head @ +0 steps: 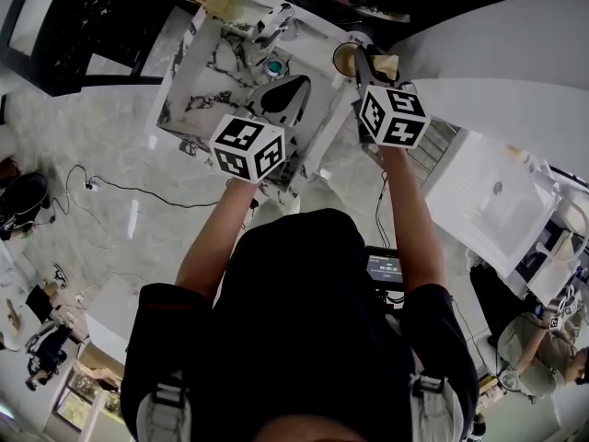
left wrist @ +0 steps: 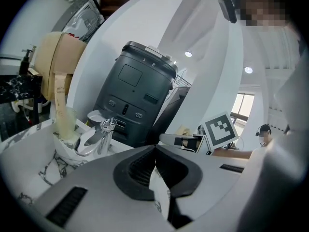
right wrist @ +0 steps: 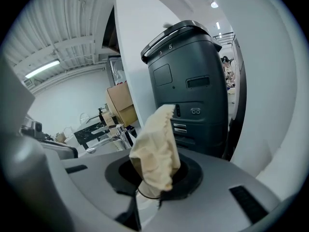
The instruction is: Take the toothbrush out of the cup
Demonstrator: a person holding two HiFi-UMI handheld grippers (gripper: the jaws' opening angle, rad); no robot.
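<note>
Our right gripper (right wrist: 153,179) is clenched on the toothbrush (right wrist: 155,146), a beige paper-wrapped packet standing upright between the jaws, its lower end at the rim of the cup (head: 343,60) just beneath. The cup sits on the white worktop (head: 324,64) beside the marbled sink (head: 207,81), near the faucet (head: 273,23). Our left gripper (left wrist: 155,149) is clenched on nothing, jaws together, and hovers over the sink. A dark machine (right wrist: 189,81) stands behind

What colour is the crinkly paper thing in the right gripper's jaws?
Pale beige. The paper thing shows best in the right gripper view.
</note>
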